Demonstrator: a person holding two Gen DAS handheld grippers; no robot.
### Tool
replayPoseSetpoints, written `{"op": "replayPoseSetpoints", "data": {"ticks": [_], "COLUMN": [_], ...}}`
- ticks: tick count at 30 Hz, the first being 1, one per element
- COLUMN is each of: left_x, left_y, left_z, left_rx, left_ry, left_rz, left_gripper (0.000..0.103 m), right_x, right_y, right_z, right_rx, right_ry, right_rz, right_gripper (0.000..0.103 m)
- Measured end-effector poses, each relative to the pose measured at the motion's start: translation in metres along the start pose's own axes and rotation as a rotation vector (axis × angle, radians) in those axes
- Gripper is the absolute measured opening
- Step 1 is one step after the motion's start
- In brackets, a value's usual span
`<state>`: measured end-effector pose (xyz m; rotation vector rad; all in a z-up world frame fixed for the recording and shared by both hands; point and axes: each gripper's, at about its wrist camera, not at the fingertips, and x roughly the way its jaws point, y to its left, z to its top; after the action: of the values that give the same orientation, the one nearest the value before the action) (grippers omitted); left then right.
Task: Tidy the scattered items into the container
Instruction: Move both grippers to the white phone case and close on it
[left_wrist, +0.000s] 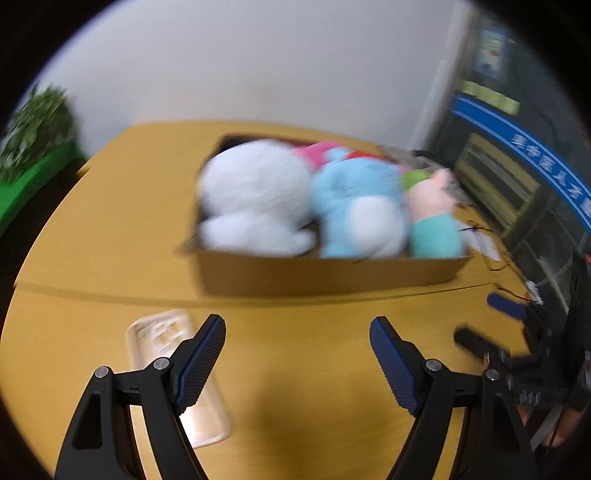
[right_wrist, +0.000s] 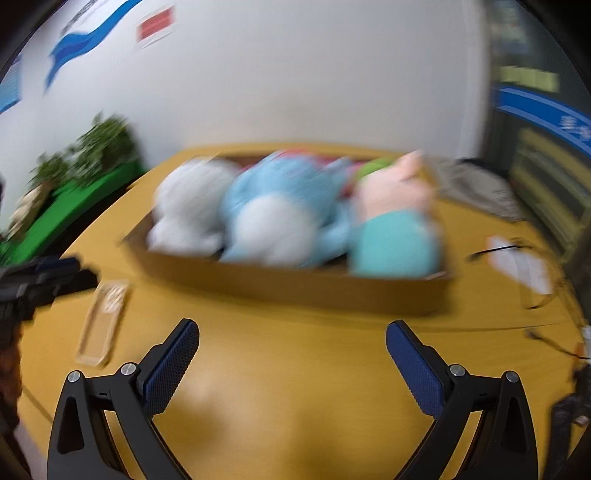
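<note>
A cardboard box (left_wrist: 325, 275) (right_wrist: 295, 288) stands on the yellow table and holds plush toys: a white one (left_wrist: 255, 199) (right_wrist: 188, 206), a blue one (left_wrist: 358, 206) (right_wrist: 280, 218) and a pink and teal one (left_wrist: 432, 218) (right_wrist: 395, 229). My left gripper (left_wrist: 297, 328) is open and empty, in front of the box above the table. My right gripper (right_wrist: 291, 332) is open and empty, also in front of the box. The right gripper also shows at the right of the left wrist view (left_wrist: 484, 325). The left gripper shows at the left edge of the right wrist view (right_wrist: 55, 275). Both views are blurred.
A clear flat plastic case (left_wrist: 173, 369) (right_wrist: 103, 321) lies on the table (left_wrist: 110, 229) (right_wrist: 295, 387) left of my grippers. Papers and cables (right_wrist: 517, 258) lie at the right. A green ledge with plants (left_wrist: 33, 147) (right_wrist: 81, 177) is at the left.
</note>
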<state>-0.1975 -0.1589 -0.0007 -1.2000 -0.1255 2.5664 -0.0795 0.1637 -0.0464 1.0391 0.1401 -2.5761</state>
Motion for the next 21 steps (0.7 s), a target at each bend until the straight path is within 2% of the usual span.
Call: {"op": "replayPoseSetpoints", "data": {"ticks": [3, 7, 11, 13, 14, 17, 20, 21], "left_x": [0.003, 0.014, 0.028, 0.035, 0.038, 0.049, 0.051, 0.052], "left_y": [0.045, 0.1, 0.124, 0.134, 0.137, 0.142, 0.141, 0.141], "left_z": [-0.014, -0.03, -0.042, -0.048, -0.05, -0.055, -0.056, -0.056], "left_rx": [-0.08, -0.186, -0.233, -0.253, -0.26, -0.263, -0.253, -0.26], "left_ry": [0.038, 0.086, 0.124, 0.145, 0.157, 0.201, 0.194, 0.198], "left_rz": [0.061, 0.098, 0.094, 0.107, 0.109, 0.115, 0.122, 0.119], "left_gripper": [0.08, 0.08, 0.079, 0.077, 0.072, 0.04, 0.029, 0.014], "right_x": [0.028, 0.052, 0.079, 0.092, 0.099, 0.12, 0.127, 0.126], "right_y": [0.046, 0.103, 0.15, 0.169, 0.176, 0.193, 0.198, 0.198], "right_z": [-0.018, -0.031, -0.036, -0.035, -0.035, -0.04, -0.046, -0.046], "right_rx": [-0.049, -0.095, -0.098, -0.11, -0.125, -0.176, -0.225, -0.236], "right_ry": [0.069, 0.111, 0.142, 0.144, 0.149, 0.196, 0.199, 0.2], "right_rz": [0.122, 0.272, 0.344, 0.344, 0.332, 0.289, 0.261, 0.263], "right_gripper": [0.103, 0.102, 0.1, 0.095, 0.088, 0.058, 0.041, 0.031]}}
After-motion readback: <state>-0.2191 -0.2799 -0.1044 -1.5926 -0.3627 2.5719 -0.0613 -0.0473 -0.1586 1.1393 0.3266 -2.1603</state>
